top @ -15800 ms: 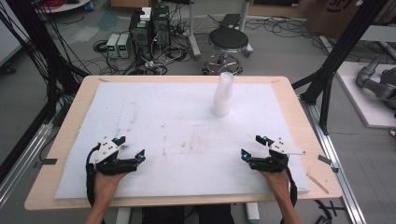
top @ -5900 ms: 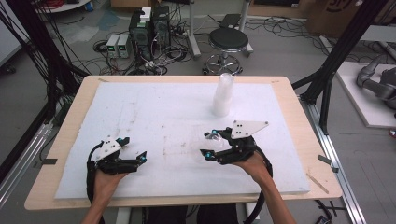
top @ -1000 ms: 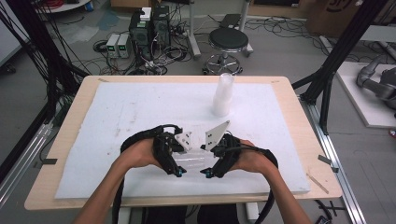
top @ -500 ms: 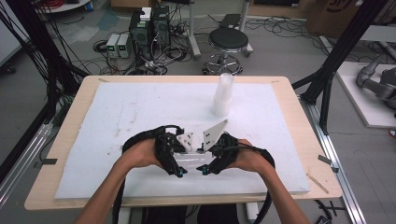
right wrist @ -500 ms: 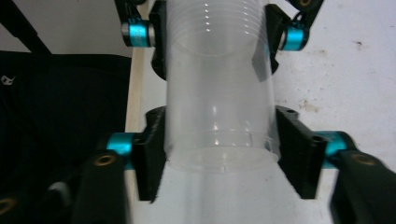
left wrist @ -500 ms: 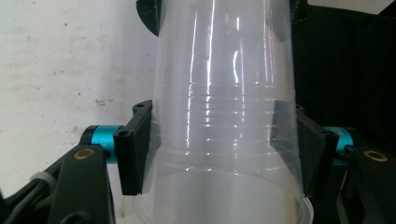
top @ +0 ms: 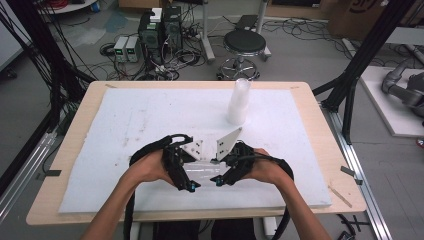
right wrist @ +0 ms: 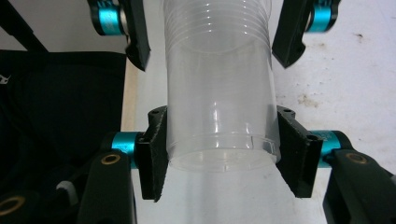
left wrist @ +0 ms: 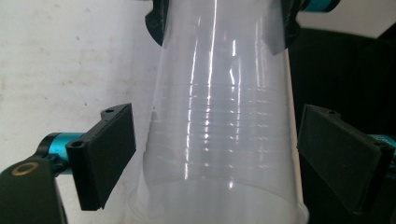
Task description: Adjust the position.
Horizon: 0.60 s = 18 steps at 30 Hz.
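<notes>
A clear plastic cup [top: 205, 172] lies level between the two grippers at the front middle of the white mat [top: 145, 115]. My right gripper [right wrist: 219, 154] is shut on the cup's [right wrist: 219, 93] narrow base end, its jaws having just been closing onto it. My left gripper [left wrist: 229, 158] stands open around the wide rim end of the cup [left wrist: 219, 121]; its jaws have just been opening, and a gap shows on each side. In the high view the left gripper [top: 186, 172] and right gripper [top: 224, 172] face each other.
A tall stack of clear cups [top: 239, 102] stands upright on the mat at the back, right of centre. The wooden table edge [top: 330, 165] frames the mat. Behind the table are a stool [top: 245, 42] and electronics with cables on the floor.
Since several seconds ago both grippers have come together at the front middle. Over the last second the hands stay put, and the left jaws look more spread around the cup.
</notes>
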Motion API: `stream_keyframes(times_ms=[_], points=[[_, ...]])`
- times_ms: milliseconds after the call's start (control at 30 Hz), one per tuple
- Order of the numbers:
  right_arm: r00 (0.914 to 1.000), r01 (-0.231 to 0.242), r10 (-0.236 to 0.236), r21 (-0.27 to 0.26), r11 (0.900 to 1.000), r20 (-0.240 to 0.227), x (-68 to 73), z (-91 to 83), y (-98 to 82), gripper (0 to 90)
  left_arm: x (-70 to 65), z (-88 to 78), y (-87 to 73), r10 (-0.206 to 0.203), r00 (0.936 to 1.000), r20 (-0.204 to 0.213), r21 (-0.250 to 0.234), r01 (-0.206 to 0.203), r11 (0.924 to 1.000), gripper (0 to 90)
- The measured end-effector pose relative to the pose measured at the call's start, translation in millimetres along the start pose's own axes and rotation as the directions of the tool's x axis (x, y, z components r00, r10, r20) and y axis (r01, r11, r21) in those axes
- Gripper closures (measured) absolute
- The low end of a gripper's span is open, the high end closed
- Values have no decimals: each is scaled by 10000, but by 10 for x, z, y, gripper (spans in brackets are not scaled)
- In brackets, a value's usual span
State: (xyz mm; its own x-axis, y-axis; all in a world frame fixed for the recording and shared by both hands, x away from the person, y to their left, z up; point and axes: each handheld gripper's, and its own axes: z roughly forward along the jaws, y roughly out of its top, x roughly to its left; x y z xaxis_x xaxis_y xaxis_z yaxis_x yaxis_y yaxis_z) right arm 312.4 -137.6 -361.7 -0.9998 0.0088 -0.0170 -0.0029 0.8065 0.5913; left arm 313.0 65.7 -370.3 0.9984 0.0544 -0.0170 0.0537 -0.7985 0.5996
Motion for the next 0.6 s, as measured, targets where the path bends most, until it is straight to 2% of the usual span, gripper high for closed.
stream_keyframes(times_ms=[67, 100, 133, 200, 300, 333, 367, 467, 533, 600], points=[[10000, -29, 30, -83, 10000, 71, -13, -8, -11, 430, 6, -29, -38, -137, 9996, -263, -284, 130, 9995, 117], [9999, -71, 71, -92, 9999, 78, -14, -11, -16, 430, 9, -57, -72, -260, 9988, -404, -599, 236, 9979, 117], [9999, -92, 93, -100, 9999, 78, -17, -17, -25, 430, 12, -74, -96, -315, 9987, -395, -804, 283, 9964, 117], [9999, -132, 133, -221, 9997, 48, -25, -28, -47, 430, 5, -132, -172, -427, 9978, -512, -1461, 348, 9887, 117], [9997, -252, 254, -395, 9989, 50, -22, -44, -102, 430, -19, -196, -301, -491, 9969, -622, -2441, 325, 9692, 117], [9996, -271, 273, -534, 9982, 22, -26, -44, -130, 431, -19, -196, -301, -491, 9969, -622, -2441, 325, 9692, 117], [9993, -370, 369, -592, 9976, -26, -23, -45, -151, 430, -44, -226, -400, -636, 9955, -696, -3192, 381, 9469, 117], [9987, -503, 504, -781, 9957, -14, -23, -30, -250, 430, -79, -262, -539, -875, 9930, -793, -4019, 485, 9144, 117], [9984, -551, 557, -863, 9947, 40, -15, -24, -308, 431, -100, -267, -652, -1237, 9899, -694, -4816, 754, 8731, 116], [9973, -734, 732, -1181, 9903, -57, -10, -18, -362, 431, -105, -261, -735, -1383, 9884, -627, -5314, 842, 8429, 114]])
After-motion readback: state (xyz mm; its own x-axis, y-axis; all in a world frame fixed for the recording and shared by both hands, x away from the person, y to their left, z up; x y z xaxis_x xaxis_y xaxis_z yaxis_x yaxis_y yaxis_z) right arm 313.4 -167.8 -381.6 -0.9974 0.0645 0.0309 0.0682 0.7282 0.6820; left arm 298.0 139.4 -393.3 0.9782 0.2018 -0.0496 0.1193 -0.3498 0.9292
